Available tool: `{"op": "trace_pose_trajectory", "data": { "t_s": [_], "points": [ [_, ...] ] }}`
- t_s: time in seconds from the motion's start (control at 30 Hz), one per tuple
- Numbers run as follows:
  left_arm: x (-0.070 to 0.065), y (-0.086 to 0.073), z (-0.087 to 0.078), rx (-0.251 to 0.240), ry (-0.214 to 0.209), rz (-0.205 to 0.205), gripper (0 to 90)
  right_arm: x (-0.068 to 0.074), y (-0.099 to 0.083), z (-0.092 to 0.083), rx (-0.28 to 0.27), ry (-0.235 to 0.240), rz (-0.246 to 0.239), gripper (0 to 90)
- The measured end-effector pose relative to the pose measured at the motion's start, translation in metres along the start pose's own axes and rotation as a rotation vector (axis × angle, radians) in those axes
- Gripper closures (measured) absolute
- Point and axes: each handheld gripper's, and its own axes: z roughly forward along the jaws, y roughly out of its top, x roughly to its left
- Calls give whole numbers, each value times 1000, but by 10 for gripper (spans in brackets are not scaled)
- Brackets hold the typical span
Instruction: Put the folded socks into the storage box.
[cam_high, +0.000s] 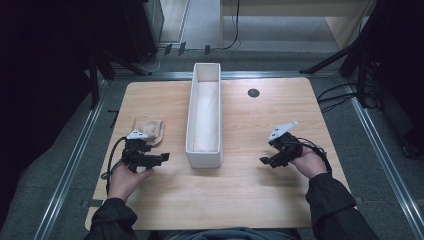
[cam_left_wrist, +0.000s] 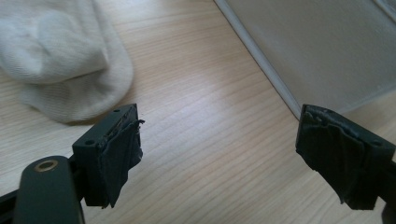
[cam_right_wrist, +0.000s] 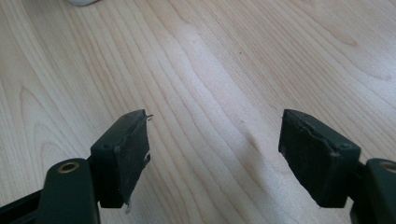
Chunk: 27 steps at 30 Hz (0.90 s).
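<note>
Wooden bench (cam_high: 240, 190): sock (cam_high: 151, 131) lies left of the white bin (cam_high: 204, 150), untouched, just beyond the left gripper (cam_high: 162, 158). Bin looks empty. Both grippers' fingers released, nothing between them; right gripper (cam_high: 265, 160) over bare wood. Judged: pickup and placing remain.

A light wooden table (cam_high: 240, 195) with rounded corners carries a long white rectangular bin (cam_high: 204, 116) at frame centre, a crumpled beige sock (cam_high: 151, 130) centre-left, and a small black round grommet (cam_high: 253, 93) upper right.
</note>
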Motion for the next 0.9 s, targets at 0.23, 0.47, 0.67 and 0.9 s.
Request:
{"op": "trace_pose_trajectory", "data": {
  "t_s": [0.23, 0.47, 0.67, 0.9],
  "points": [
    [0, 2, 2, 17, 27, 9, 151, 0, 0, 1, 10, -3, 12, 238],
    [2, 2, -1, 44, 16, 18, 229, -1, -1, -1, 5, -12, 17, 237],
    [3, 4, -1, 62, -10, -17, 229, -1, -4, -3, -1, -13, 29, 234],
    [2, 8, -2, 79, -14, -58, 236, -2, -3, -4, -26, -17, 45, 229]
  ]
}}
